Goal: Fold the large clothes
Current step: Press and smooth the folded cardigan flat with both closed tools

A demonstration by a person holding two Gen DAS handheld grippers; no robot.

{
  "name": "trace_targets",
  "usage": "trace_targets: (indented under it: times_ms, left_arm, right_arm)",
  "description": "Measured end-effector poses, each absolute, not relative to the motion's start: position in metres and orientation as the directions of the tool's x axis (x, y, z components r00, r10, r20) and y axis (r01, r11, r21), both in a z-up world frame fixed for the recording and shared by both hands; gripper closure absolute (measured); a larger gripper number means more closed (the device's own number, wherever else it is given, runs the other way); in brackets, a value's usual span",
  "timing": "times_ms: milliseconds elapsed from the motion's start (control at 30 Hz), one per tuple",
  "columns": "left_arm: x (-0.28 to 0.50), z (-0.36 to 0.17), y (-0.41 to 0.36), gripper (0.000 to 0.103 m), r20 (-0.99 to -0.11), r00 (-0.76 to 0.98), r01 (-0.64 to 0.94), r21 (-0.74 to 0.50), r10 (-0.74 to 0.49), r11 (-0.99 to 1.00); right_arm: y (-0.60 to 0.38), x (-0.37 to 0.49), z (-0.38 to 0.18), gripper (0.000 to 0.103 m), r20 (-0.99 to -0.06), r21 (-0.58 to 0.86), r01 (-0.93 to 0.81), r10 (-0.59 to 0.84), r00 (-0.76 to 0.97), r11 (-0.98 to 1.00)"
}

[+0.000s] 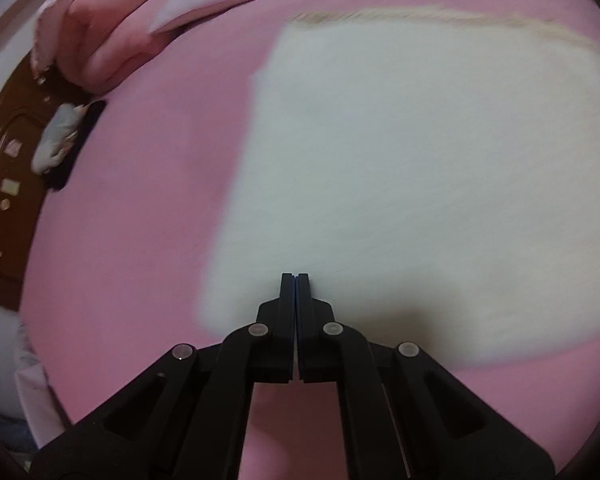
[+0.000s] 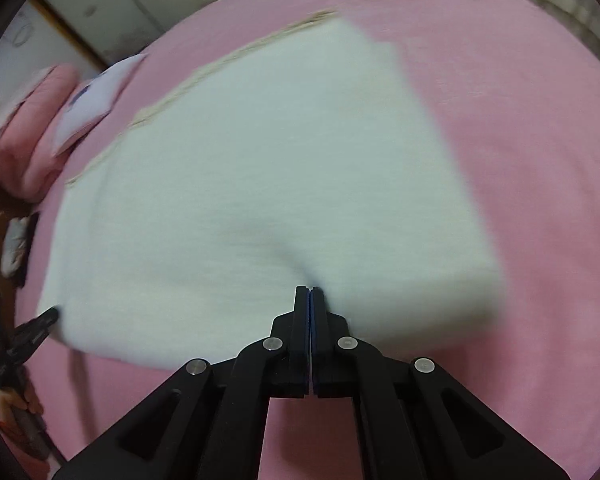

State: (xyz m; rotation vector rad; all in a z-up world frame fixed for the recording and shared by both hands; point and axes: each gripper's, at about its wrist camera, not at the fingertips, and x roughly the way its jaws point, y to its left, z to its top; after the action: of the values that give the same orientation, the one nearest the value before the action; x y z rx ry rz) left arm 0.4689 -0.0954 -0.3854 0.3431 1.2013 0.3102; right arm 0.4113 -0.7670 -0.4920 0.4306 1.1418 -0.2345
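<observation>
Two black grippers meet one folded white rectangular cloth (image 1: 420, 168) lying flat on a bed's pink sheet (image 1: 140, 240). Left gripper (image 1: 295, 277): jaws closed at the cloth's near left edge. Right gripper (image 2: 310, 289): jaws closed, pinching a raised fold near its near right corner.

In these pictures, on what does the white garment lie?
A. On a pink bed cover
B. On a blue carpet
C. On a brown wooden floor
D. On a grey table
A, because the white garment is spread flat with the pink bed cover visible around its edges in both wrist views.
</observation>
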Motion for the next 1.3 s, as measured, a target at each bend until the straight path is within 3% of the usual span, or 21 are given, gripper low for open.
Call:
trace_targets:
  times_ms: [200, 267, 333, 500, 567, 733, 900, 1067, 1300]
  left_arm:
    - [0.455, -0.387, -0.059, 0.102, -0.870, 0.297, -0.126, 0.372, 0.393, 0.920]
    - [0.440, -0.364, -0.062, 0.102, -0.891, 0.324, -0.165, 0.276, 0.316, 0.947]
    - [0.419, -0.341, -0.071, 0.102, -0.919, 0.362, -0.166, 0.099, 0.154, 0.981]
    - [0.407, -0.325, -0.135, 0.102, -0.918, 0.339, -0.018, -0.228, -0.208, 0.974]
    - [0.408, -0.332, -0.161, 0.102, -0.901, 0.301, 0.030, -0.317, -0.311, 0.948]
    - [0.424, -0.366, -0.185, 0.102, -0.868, 0.197, 0.013, -0.463, -0.456, 0.886]
    - [0.460, -0.387, -0.189, 0.102, -0.838, 0.223, -0.008, -0.513, -0.498, 0.859]
    - [0.517, -0.407, -0.180, 0.102, -0.805, 0.273, -0.080, -0.565, -0.527, 0.821]
    - [0.599, -0.421, -0.155, 0.103, -0.801, 0.358, -0.115, -0.547, -0.479, 0.829]
  right_arm:
    - [-0.789, 0.411, -0.490, 0.103, -0.929, 0.070, 0.496, -0.125, 0.349, 0.865]
    - [-0.759, 0.420, -0.477, 0.103, -0.915, 0.014, 0.473, -0.180, 0.362, 0.881]
    - [-0.739, 0.425, -0.463, 0.103, -0.893, 0.083, 0.419, -0.120, 0.434, 0.904]
    - [-0.674, 0.446, -0.458, 0.103, -0.830, 0.400, 0.218, 0.251, 0.499, 0.890]
    - [-0.656, 0.456, -0.467, 0.103, -0.814, 0.467, 0.174, 0.344, 0.468, 0.867]
    - [-0.635, 0.474, -0.504, 0.103, -0.810, 0.520, 0.183, 0.412, 0.418, 0.835]
    - [-0.641, 0.489, -0.533, 0.103, -0.787, 0.558, 0.223, 0.424, 0.448, 0.799]
    - [-0.640, 0.572, -0.565, 0.103, -0.773, 0.582, 0.253, 0.430, 0.467, 0.773]
    - [-0.668, 0.701, -0.588, 0.103, -0.720, 0.643, 0.221, 0.479, 0.502, 0.733]
